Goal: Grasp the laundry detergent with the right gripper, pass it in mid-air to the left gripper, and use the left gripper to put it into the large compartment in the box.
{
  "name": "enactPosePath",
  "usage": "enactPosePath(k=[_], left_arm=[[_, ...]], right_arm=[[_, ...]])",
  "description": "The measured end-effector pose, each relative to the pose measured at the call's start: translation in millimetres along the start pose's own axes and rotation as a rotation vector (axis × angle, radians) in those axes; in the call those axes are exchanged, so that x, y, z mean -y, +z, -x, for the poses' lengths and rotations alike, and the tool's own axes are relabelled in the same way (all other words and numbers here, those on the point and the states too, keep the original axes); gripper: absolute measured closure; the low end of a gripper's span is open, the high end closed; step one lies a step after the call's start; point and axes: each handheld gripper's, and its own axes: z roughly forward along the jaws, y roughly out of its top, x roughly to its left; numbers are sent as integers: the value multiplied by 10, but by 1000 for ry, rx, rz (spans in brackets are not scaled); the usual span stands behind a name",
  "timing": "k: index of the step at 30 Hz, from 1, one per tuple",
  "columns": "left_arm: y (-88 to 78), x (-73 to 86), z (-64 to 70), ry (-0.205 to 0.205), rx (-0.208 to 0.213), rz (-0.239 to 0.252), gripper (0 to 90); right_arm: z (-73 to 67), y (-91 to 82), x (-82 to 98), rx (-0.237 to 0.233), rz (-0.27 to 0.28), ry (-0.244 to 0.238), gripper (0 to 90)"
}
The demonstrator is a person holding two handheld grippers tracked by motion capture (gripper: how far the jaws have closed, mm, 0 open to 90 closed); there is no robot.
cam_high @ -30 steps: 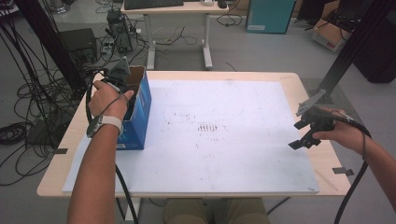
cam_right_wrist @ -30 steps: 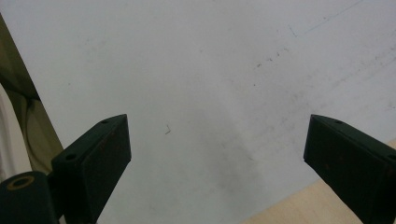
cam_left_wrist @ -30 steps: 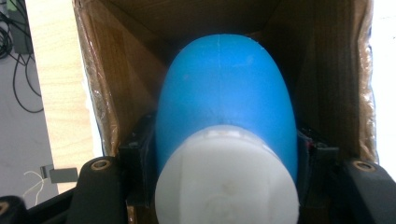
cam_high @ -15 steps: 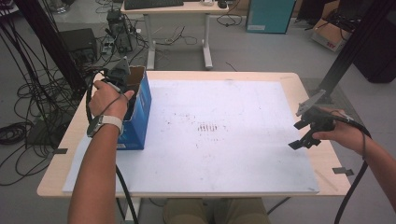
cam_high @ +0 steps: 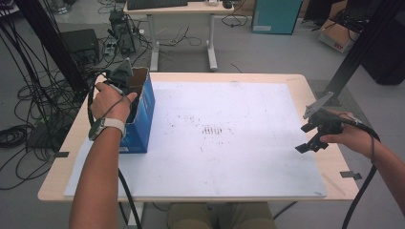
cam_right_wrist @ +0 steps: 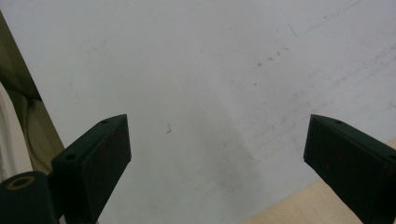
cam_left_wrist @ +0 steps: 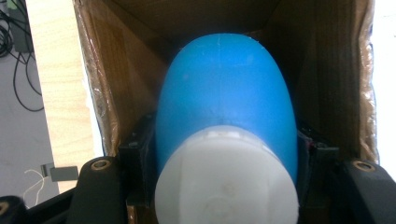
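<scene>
Bottle inside the box

Your left tongs (cam_left_wrist: 224, 186) grasp a blue bottle (cam_left_wrist: 224, 102) inside the box (cam_high: 143, 107), likely lifting or stowing it; your right tongs (cam_right_wrist: 219, 158) hang released over the counter (cam_high: 248, 157).

- The box (cam_high: 138, 114) stands on the table's (cam_high: 305, 86) left part.
- A bottle (cam_left_wrist: 226, 107) sits inside the box.
- The right gripper (cam_high: 313, 136) hangs far right of the box.

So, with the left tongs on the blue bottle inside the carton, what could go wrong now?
1. The left tongs squeeze the blue bottle on its rounded, smooth body just below the white cap; it may slip.
2. The carton is narrow, so the bottle could catch a wall and drag or tip it.
3. The right tongs hover open, far away, and cannot steady the carton.
</scene>
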Motion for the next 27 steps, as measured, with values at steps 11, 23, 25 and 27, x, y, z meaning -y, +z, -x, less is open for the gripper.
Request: enactPosePath(k=[11,23,25,27], left_arm=[[1,-2,1,0,0,-2,374],[-1,3,-2,0,0,-1,374],[-1,4,-1,0,0,0,374],[-1,5,-3,0,0,0,374]], right_arm=[[-1,2,-3,-2,0,0,76],[5,3,1,-4,-8,-2,76],[7,5,5,-3,-5,-3,76],[6,7,8,-4,-4,3,76]])
